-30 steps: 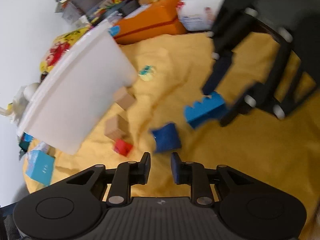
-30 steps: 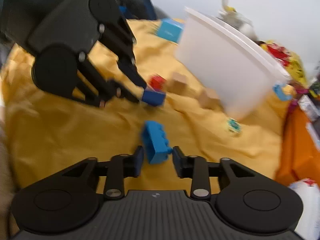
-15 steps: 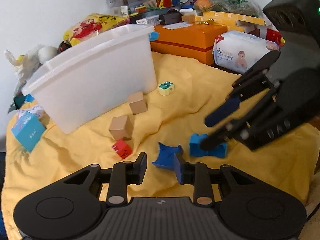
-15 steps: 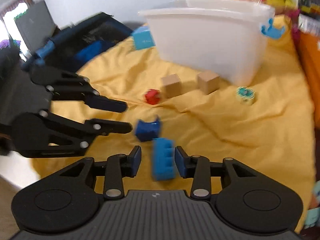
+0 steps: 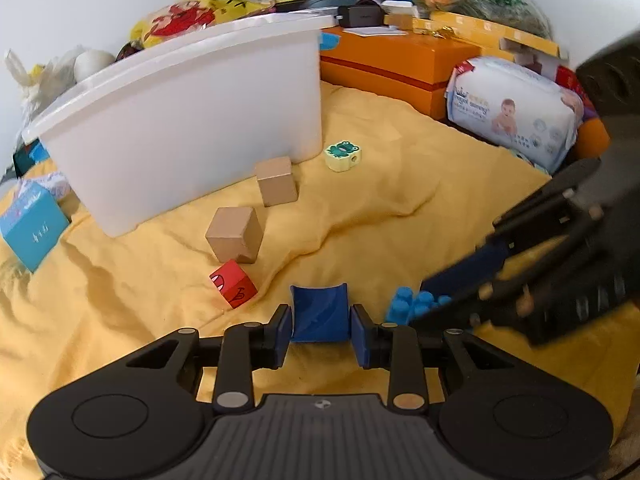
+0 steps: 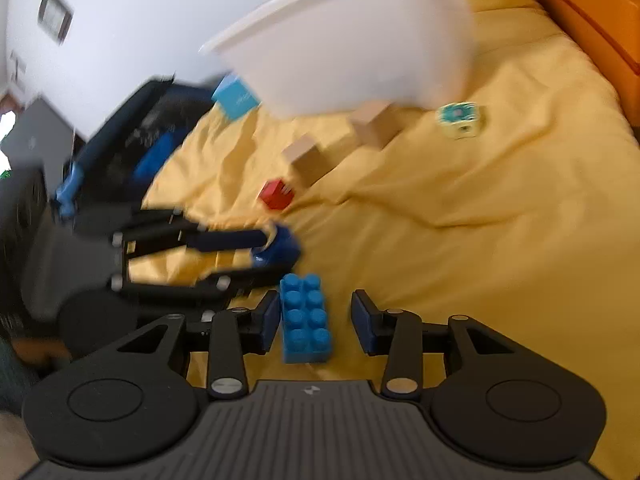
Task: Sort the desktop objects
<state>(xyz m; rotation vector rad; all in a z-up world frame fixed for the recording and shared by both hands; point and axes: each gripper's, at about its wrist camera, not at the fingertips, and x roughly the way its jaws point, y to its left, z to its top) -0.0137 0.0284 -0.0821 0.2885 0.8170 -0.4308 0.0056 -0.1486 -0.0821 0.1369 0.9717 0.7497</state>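
Right now two blue pieces are being addressed at once on the yellow cloth (image 5: pixel 400 200). A dark blue arch block (image 5: pixel 319 312) lies between the jaws of the left claw (image 5: pixel 320 332), which have just been opening. Its flat sides sit right against the pads (image 5: pixel 282 330), and whether they press on it I cannot tell. It looks like hard, light plastic or painted wood, stiff enough to take a firm pinch. The two flat outer faces are the place to hold it, since the curved hollow on top would let a pad slide. A light blue studded brick (image 6: pixel 306 316) lies lengthwise between the jaws of the right claw (image 6: pixel 316 326), which have just been closing. The brick is close against the left pad, while a clear gap remains to the right pad (image 6: pixel 362 326), so that claw is open around it, not gripping. The brick should also be light, rigid and somewhat slick. Its long smooth side walls are the best hold, taken low and below the studs. The soft, wrinkled cloth may give under either piece as the pads close. Just ahead and left of the left claw is a red cube (image 5: pixel 233 284), with two wooden cubes (image 5: pixel 236 234) beyond it. A frog block (image 5: pixel 343 156) and the white bin (image 5: pixel 192 120), probably the destination, lie farther ahead.
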